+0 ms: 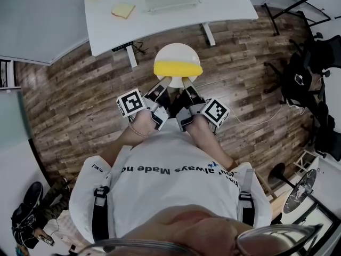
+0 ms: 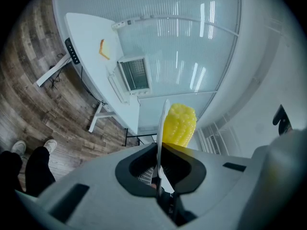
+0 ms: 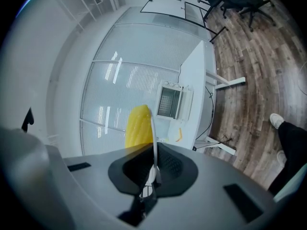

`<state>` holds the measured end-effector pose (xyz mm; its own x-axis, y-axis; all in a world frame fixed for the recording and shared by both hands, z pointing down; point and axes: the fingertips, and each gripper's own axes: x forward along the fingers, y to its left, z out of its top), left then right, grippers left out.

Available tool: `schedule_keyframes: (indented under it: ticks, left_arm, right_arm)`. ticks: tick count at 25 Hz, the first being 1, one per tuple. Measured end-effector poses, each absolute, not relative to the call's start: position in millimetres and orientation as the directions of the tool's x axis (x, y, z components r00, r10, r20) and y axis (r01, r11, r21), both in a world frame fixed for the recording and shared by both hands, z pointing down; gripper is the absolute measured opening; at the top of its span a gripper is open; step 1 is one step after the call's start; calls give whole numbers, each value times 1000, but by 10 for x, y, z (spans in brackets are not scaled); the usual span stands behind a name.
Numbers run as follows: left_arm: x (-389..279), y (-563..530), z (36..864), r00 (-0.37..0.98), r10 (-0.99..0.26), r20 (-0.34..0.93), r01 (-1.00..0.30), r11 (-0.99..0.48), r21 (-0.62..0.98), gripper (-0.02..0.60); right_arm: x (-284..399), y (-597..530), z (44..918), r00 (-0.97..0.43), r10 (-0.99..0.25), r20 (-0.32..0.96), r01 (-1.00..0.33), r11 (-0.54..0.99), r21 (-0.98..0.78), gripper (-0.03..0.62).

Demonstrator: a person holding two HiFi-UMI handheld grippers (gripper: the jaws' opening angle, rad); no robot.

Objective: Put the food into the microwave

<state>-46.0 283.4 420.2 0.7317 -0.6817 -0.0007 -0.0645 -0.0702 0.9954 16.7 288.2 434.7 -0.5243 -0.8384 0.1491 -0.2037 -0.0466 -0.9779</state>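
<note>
Dark plank floor, white table, glass wall ahead of me.
The wood floor (image 1: 64, 105) runs under a white table (image 1: 229, 4) on white legs, with a tangle of cables (image 1: 139, 48) beneath its edge. Behind the table stands a frosted glass wall (image 2: 192, 47) catching bright streaks of light. Black office chairs (image 1: 311, 63) cluster to my right, well apart from the table.

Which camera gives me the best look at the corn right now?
Head view: the whole corn shows, lying across the plate. Both gripper views show it foreshortened and partly cut off, beside the plate's rim seen edge-on.
</note>
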Motion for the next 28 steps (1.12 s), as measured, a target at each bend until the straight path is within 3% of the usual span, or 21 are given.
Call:
schedule_keyframes:
  ticks: [28]
  left_arm:
    - [817,618,4343,670,-739,65,-130,-30,991,23]
  right_arm:
    - [1494,593,4401,-594,-789,159,-218,-33,-975,18]
